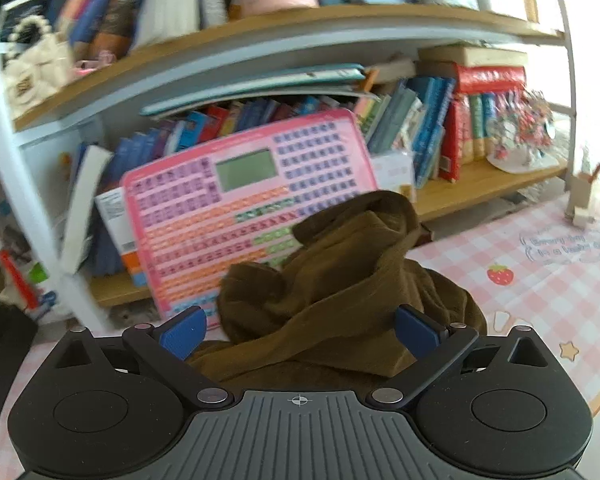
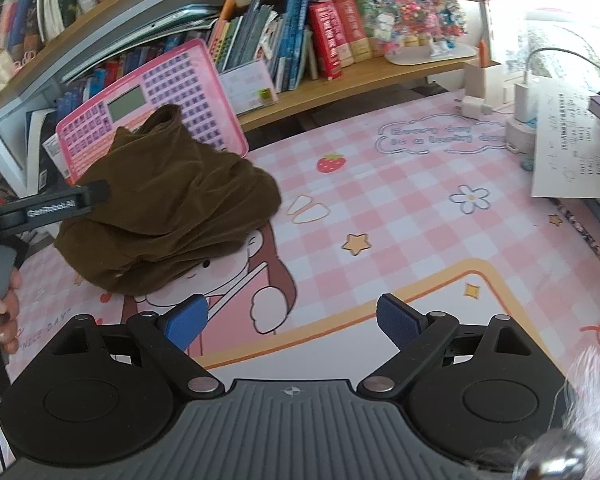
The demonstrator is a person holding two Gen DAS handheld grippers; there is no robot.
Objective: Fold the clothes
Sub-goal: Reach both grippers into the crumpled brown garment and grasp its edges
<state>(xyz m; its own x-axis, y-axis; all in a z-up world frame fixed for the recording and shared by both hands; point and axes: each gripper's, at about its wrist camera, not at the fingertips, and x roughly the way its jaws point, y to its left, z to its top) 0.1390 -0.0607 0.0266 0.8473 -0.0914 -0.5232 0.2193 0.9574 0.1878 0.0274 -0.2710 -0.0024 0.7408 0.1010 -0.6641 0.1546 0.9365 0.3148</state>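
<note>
The desk mat (image 2: pixel 400 208) reads "NICE DAY" near its front edge. Left gripper (image 1: pixel 300 330) spread wide around the brown garment (image 1: pixel 340 280); right gripper (image 2: pixel 292 322) wide, empty.

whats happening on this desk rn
A person is working with a handheld claw in each hand on a crumpled brown garment heaped on the pink checked desk mat. The left claw stands open with the cloth bunched between its fingers, not pinched. The right claw is open over bare mat, empty. No fold has been made yet.
</note>
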